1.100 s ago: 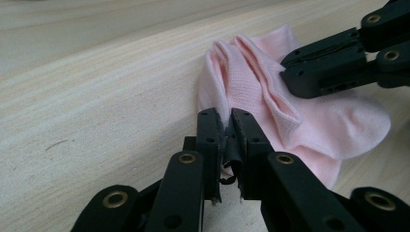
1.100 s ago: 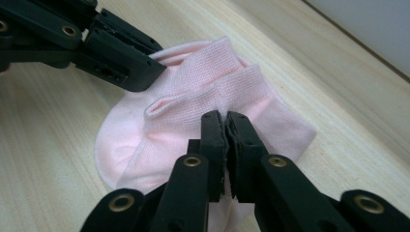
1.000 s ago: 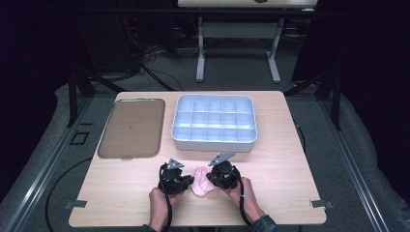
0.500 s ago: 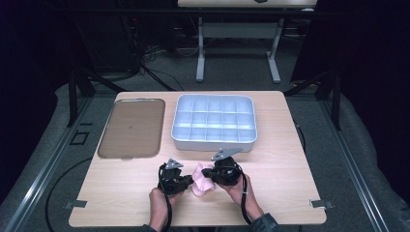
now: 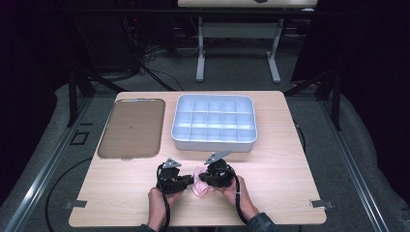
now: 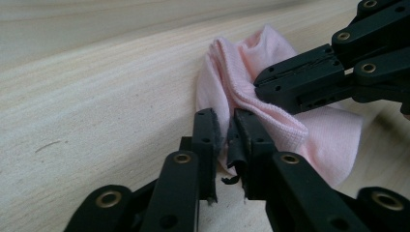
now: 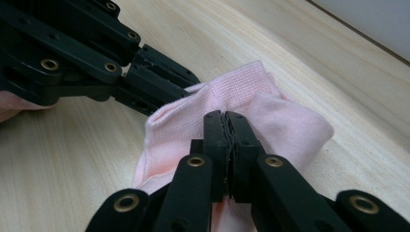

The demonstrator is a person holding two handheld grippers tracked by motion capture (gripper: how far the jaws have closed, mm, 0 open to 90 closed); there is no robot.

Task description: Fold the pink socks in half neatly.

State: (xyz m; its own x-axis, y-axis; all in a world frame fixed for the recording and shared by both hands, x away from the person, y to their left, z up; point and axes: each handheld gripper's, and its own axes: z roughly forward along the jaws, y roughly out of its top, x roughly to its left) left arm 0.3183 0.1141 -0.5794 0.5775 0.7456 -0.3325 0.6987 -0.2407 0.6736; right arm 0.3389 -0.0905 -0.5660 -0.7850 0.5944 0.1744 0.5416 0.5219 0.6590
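My right tool point(image 7: 226, 126) pinched the pink cloth point(image 7: 270, 116) on the bench point(image 5: 270, 164); my left tool point(image 6: 226, 126) had just been slackening, a narrow gap over the fold. Risk: cloth slips left.

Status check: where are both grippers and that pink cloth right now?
Right gripper shut on pink cloth. Left gripper jaws just eased apart, cloth edge between them. Cloth bunched on table, nothing blocking.
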